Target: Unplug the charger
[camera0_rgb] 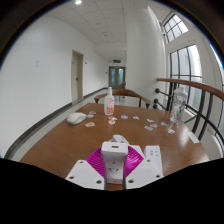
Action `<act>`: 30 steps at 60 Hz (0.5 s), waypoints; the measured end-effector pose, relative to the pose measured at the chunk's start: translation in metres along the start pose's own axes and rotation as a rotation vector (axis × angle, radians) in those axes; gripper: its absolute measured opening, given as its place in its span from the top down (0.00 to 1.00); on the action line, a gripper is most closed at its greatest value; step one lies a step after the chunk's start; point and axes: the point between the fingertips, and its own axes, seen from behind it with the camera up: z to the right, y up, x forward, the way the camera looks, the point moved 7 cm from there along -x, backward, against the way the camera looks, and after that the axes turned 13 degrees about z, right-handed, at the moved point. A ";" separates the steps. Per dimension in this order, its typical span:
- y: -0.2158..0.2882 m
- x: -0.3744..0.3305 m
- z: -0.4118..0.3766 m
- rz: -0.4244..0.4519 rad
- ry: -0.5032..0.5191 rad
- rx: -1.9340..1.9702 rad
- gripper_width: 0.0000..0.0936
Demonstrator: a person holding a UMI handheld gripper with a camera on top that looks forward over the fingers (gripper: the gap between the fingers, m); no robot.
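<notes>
My gripper [114,163] is low over a brown wooden table [60,145]. Its two white fingers with magenta pads [96,160] press on both sides of a white charger block [114,155], which stands upright between them. A white power strip [153,155] lies on the table just right of the fingers. The charger sits beside the strip, not in it. Its underside and prongs are hidden.
A small white object [120,138] lies just beyond the fingers. Farther back are a white rounded object [76,118], a bottle with a red band [109,102], a clear bottle [178,105] and several small scattered items. Windows and a railing run along the right.
</notes>
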 end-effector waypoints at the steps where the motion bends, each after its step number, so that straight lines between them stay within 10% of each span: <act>1: 0.000 0.000 0.000 0.000 0.000 0.005 0.80; 11: 0.004 -0.003 -0.001 -0.011 -0.015 -0.001 0.85; 19: 0.116 -0.037 0.027 0.249 -0.078 -0.004 0.85; 30: 0.166 -0.063 0.094 0.254 -0.131 -0.041 0.84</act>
